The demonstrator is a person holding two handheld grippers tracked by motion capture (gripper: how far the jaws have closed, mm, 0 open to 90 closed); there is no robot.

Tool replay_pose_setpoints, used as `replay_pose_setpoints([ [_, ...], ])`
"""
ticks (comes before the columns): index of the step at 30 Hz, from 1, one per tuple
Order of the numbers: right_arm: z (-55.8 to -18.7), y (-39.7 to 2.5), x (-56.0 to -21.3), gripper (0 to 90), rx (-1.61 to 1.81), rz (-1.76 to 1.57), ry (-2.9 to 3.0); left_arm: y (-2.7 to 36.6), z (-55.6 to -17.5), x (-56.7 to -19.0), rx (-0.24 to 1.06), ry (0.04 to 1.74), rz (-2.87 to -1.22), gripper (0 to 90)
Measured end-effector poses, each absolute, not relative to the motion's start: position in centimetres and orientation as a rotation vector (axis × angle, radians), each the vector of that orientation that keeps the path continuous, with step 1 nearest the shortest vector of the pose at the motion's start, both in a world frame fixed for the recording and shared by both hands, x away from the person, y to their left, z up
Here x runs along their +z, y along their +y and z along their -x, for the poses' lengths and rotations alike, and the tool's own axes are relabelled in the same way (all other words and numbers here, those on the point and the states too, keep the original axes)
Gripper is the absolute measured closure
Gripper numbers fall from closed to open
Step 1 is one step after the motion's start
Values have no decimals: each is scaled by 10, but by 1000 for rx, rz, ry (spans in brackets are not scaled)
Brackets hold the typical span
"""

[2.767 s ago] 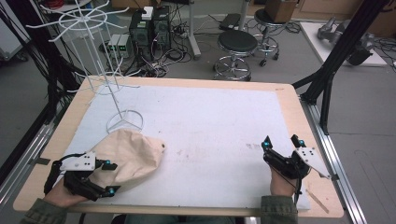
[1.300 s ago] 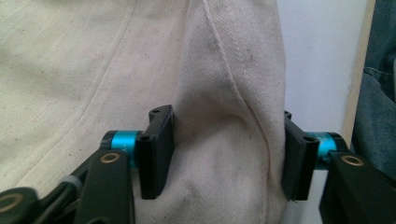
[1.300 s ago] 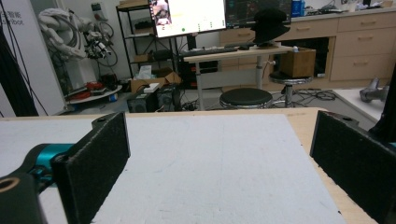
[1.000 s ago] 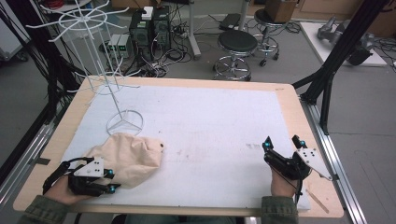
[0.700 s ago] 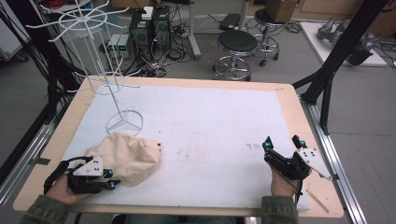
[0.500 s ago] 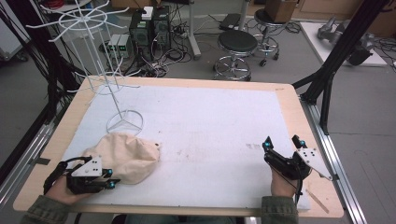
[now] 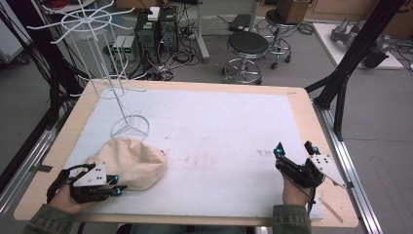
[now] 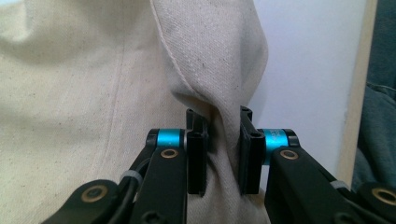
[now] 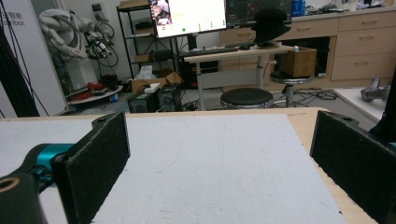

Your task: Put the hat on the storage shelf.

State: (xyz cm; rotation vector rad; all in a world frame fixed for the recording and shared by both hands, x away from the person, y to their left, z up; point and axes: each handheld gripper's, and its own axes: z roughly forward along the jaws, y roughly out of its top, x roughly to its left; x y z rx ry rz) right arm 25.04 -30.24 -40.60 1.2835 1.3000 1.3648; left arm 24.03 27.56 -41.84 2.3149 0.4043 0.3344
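While the left gripper is pinching a fold of the cream cloth bag at the table's near-left corner, the bag's bulk is lying ahead of its fingertips, toward the white wire rack. Since earlier, the bag is sitting closer to the near edge. Well apart at the right, the right gripper is resting wide and empty.
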Motion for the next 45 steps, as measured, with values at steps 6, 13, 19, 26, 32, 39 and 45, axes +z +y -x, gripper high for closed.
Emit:
replay_pose_setpoints([
  [6, -250, -302, -406, 39, 1364, -1283, 1299, 274, -236, -411, 380, 388, -2294, 769],
  [13, -250, -302, -406, 39, 1364, -1283, 1300, 272, -228, -397, 435, 359, -2245, 768],
  [19, -250, -302, -406, 39, 1364, -1283, 1299, 271, -221, -384, 491, 336, -2199, 767],
  [26, -250, -302, -406, 39, 1366, -1283, 1299, 268, -209, -365, 529, 281, -2153, 765],
  [32, -251, -302, -406, 39, 1365, -1282, 1298, 270, -197, -344, 600, 243, -2103, 763],
  [39, -251, -302, -406, 39, 1363, -1279, 1300, 281, -185, -325, 646, 229, -2010, 762],
  [45, -251, -302, -406, 39, 1364, -1278, 1300, 297, -178, -313, 698, 258, -1919, 763],
])
